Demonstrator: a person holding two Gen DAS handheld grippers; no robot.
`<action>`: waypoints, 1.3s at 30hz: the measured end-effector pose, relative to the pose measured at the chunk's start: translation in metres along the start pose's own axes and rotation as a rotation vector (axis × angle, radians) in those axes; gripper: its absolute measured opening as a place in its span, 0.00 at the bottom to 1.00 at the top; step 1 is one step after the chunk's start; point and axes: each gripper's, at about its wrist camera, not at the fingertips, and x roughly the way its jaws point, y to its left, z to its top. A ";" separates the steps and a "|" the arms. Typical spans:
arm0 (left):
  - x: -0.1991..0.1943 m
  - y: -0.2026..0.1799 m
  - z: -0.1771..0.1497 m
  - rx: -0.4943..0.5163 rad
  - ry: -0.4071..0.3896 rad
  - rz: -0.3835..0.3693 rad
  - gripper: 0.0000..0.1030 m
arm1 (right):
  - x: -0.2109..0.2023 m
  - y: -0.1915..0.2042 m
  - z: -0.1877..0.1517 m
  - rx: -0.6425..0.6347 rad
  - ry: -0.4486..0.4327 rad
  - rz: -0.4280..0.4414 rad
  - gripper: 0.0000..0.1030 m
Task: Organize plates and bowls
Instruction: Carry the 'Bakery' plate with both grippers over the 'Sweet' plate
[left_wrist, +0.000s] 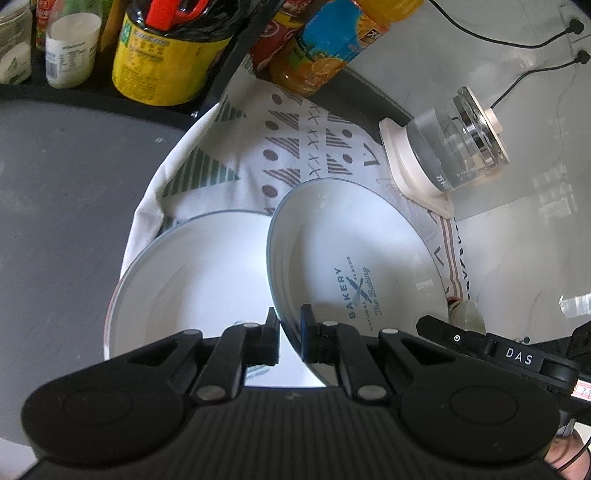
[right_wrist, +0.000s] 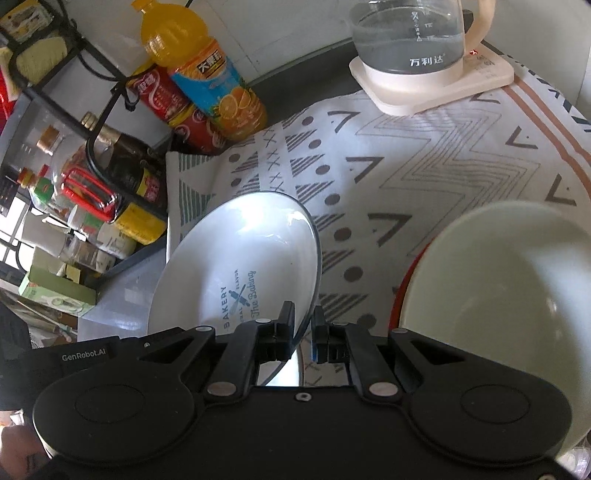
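Tongs of the left hand are clamped on the near rim of the printed plate; tongs of the right hand are clamped on the same plate's opposite rim. Held tilted, the printed plate overlaps a second white plate lying on the patterned cloth. A pale bowl sits to the right. A glass kettle stands beyond, beside an orange drink bottle.

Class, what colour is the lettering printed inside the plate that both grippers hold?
Dark blue on the white plate; clearest in the right wrist view.
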 end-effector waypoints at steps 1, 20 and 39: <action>-0.001 0.001 -0.002 0.003 0.002 0.000 0.08 | 0.000 0.001 -0.002 0.000 0.000 -0.001 0.08; -0.008 0.030 -0.029 0.003 0.035 0.020 0.08 | 0.005 0.019 -0.044 -0.054 0.011 -0.044 0.09; -0.005 0.042 -0.044 0.015 0.037 0.087 0.10 | 0.022 0.035 -0.063 -0.126 0.043 -0.119 0.11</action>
